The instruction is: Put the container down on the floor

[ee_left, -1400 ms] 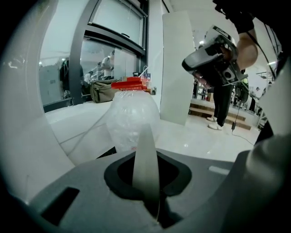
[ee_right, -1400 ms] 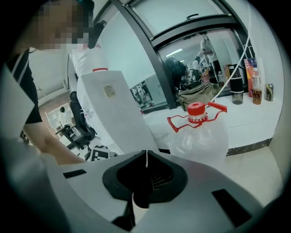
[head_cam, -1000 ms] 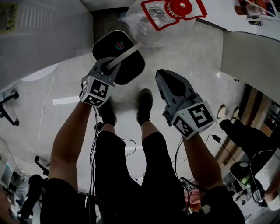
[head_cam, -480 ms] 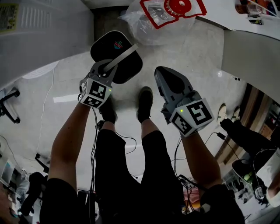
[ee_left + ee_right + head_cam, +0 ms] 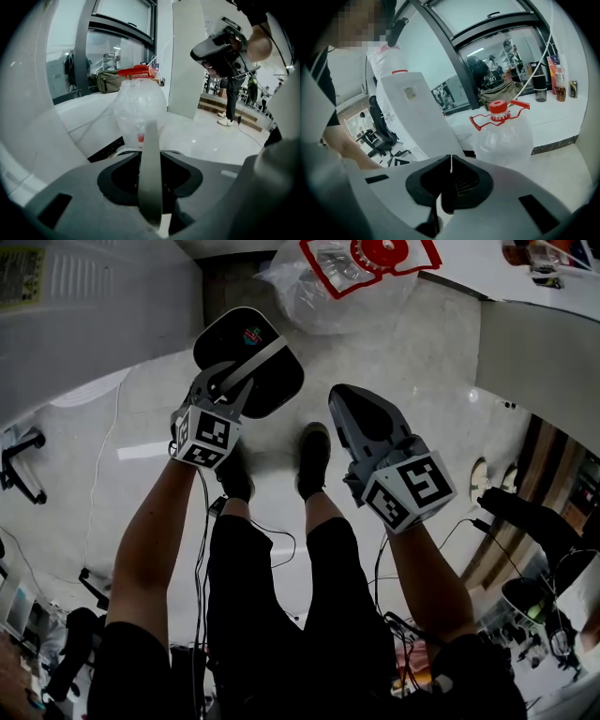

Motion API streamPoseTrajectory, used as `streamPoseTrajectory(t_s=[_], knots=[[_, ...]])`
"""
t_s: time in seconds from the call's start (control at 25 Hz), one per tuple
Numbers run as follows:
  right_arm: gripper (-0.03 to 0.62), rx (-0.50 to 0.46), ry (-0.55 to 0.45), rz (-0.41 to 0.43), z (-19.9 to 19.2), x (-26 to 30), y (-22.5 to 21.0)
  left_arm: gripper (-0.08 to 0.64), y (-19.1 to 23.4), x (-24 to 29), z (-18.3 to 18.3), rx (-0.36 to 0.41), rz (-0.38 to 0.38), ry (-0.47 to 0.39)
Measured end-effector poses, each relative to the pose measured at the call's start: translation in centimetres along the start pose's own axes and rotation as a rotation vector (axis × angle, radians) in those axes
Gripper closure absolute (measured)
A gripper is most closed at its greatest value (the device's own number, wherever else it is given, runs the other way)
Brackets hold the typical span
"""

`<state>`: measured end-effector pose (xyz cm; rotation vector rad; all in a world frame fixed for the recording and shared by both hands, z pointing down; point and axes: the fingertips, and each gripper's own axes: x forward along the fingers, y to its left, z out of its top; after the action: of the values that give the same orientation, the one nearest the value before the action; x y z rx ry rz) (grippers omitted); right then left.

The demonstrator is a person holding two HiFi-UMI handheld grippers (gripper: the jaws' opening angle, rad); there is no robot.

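No legible txt anywhere. Container (image 5: 272,381): small round red/blue logo (image 5: 254,336) on lid, too small to read. Yellow sticker (image 5: 19,277) on grey cabinet (image 5: 103,315): print blurred. White panel (image 5: 417,126): small label (image 5: 410,93), unreadable. Clear bottle (image 5: 139,108): red tag (image 5: 140,139), no txt made out. Left marker cube (image 5: 206,437), right marker cube (image 5: 412,491): b/w square patterns only.

Head view steeply down from above, cameras on left gripper (image 5: 232,381) and right gripper (image 5: 356,409) low, facing forward, all sharing the far clear plastic red-capped jug (image 5: 323,306).
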<state>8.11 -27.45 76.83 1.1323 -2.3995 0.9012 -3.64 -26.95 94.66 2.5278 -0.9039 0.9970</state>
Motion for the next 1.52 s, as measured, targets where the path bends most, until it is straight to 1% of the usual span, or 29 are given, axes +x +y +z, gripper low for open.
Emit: streamPoseTrajectory(t_s=[0.08,0.24,0.44,0.56,0.8,1.0,1.08,1.2,1.24,1.32,1.4,1.52], knots=[[0.583,0.012,-0.002,0.016,0.2,0.0,0.3,0.420,0.2,-0.4,0.0,0.002,0.025,0.001],[0.583,0.010,-0.006,0.029,0.7,0.0,0.8,0.400,-0.2,-1.1,-0.2,0.018,0.024,0.024],[0.583,-0.017,-0.016,0.050,2.1,-0.4,2.0,0.380,-0.2,-2.8,0.4,-0.034,0.028,0.013],[0.583,-0.022,-0.027,0.057,3.3,-0.9,2.6,0.376,0.1,-4.2,1.5,-0.060,0.056,-0.007],[0.583,-0.068,-0.054,0.045,5.6,-2.1,4.1,0.367,0.4,-8.1,5.5,-0.194,0.095,-0.089],[0.583,-0.078,-0.048,0.059,7.2,-2.9,5.9,0.368,-0.7,-12.4,9.6,-0.235,0.108,-0.152],[0.583,-0.079,-0.054,0.062,8.2,-3.6,6.8,0.370,-0.9,-14.2,11.2,-0.270,0.120,-0.188],[0.583,-0.080,-0.061,0.066,9.7,-4.8,8.1,0.396,-1.4,-17.1,13.5,-0.313,0.148,-0.230],[0.583,-0.088,-0.063,0.060,10.3,-5.2,8.4,0.405,-1.5,-18.0,14.2,-0.319,0.158,-0.235],[0.583,-0.114,-0.077,0.024,11.6,-6.2,8.8,0.411,-1.8,-19.5,15.6,-0.327,0.174,-0.239],[0.583,-0.112,-0.105,-0.010,13.3,-7.0,9.2,0.418,-1.9,-20.9,17.2,-0.343,0.183,-0.255],[0.583,-0.094,-0.137,0.009,15.9,-8.0,10.5,0.451,-1.7,-23.5,20.1,-0.361,0.195,-0.303]])
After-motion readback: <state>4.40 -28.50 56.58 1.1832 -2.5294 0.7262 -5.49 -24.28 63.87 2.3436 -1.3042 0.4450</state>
